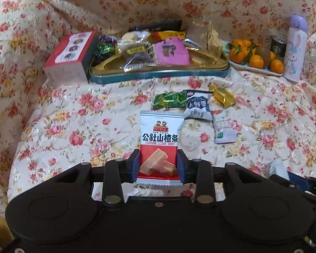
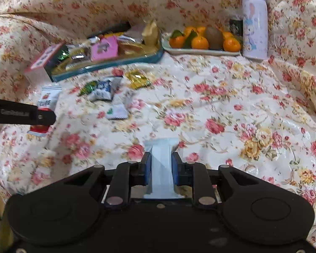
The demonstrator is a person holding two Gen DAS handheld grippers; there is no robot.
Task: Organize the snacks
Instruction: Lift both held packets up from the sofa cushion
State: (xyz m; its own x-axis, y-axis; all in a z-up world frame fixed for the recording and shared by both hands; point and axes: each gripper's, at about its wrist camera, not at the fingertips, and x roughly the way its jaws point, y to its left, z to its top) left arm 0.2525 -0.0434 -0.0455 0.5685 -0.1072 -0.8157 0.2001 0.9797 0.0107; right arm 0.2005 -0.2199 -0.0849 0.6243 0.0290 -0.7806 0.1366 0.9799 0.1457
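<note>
Holding a snack in each of my grippers, I work above the floral cloth [image 1: 63,126]. Left to right in the left-wrist view: a red-and-white box [image 1: 68,57] stands against the teal tray [image 1: 158,74], which is already heaped with wrapped snacks; beyond it sit a plate of oranges [image 1: 256,60] and a lilac bottle [image 1: 295,48]. Nearer, four loose items remain on the cloth: a green packet [image 1: 169,100], a blue-and-white packet [image 1: 198,105], a gold candy [image 1: 222,97] and a pale sachet [image 1: 223,129].

My left gripper [image 1: 158,165] has its jaws narrowed on the lower half of the red-and-white hawthorn packet [image 1: 161,141], which stands upright, clear of the cloth. My right gripper [image 2: 161,167] is closed nearly flat on a pale blue packet [image 2: 161,164], pinched along its middle.

Risks, as I judge them: both wrappers are slick and soft, so a packet may slide or fold out of the pads in transit. The tray is crowded; a release onto the heap could send the piece, or its neighbours, over the low rim. The box beside the tray could be knocked by my left approach.
</note>
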